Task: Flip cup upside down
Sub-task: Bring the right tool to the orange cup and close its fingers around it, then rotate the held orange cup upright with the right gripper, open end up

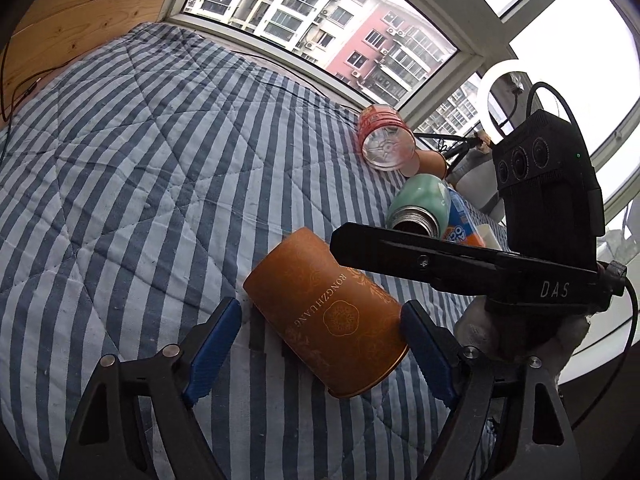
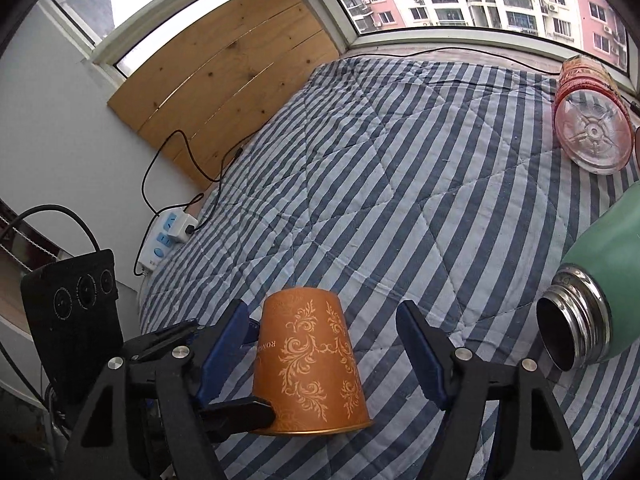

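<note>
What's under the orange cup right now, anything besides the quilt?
Around the orange cup only the striped quilt shows, with both grippers' fingers flanking it. The spot directly beneath the cup is covered, and its inside is not visible, so neither can be checked.

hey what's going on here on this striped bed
A person holds a two-finger gripper in each hand over a striped quilt. An orange paper cup sits between both sets of open blue fingers, its narrow base pointing away and its wide rim toward the cameras. The left gripper and right gripper bracket it without squeezing. A green flask lies nearby.
</note>
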